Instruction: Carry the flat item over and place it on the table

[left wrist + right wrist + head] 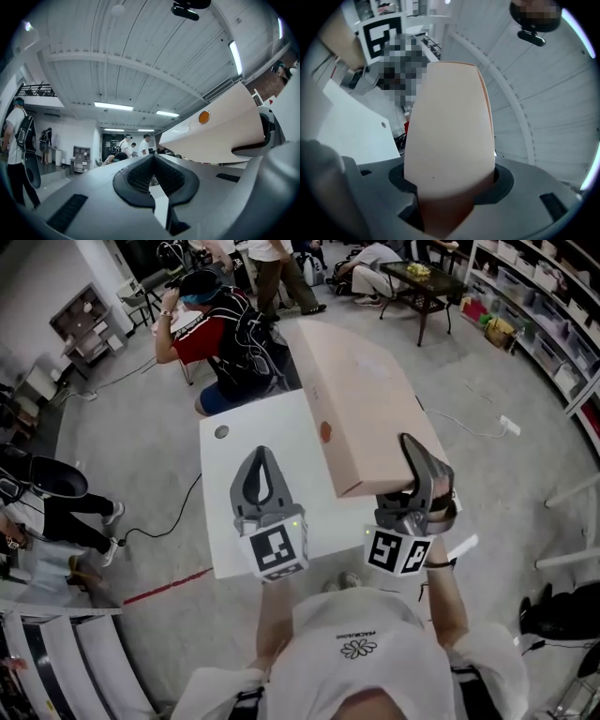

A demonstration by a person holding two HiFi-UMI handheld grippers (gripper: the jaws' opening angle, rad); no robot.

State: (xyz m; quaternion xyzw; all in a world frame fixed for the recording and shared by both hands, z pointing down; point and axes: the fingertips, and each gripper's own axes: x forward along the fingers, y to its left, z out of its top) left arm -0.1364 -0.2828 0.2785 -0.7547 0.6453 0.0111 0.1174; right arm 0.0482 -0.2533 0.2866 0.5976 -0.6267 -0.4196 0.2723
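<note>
A flat pinkish-beige box (pixel 361 409) with a small orange round sticker (pixel 325 433) hangs tilted over the right side of the white table (pixel 234 540). My right gripper (pixel 412 465) is shut on its near corner. In the right gripper view the box (pixel 450 131) fills the space between the jaws of the right gripper (pixel 450 192) and reaches away from the camera. My left gripper (pixel 262 457) hovers over the table to the left of the box, shut with nothing in it. From the left gripper view the box (pixel 220 136) shows to the right, apart from the left gripper (pixel 153 159).
A person in a red and black top (pixel 220 343) sits at the table's far side. Other people stand further back. A dark low table (pixel 422 287) and shelves (pixel 534 306) are at the back right. A red tape line (pixel 169 587) and a cable cross the floor on the left.
</note>
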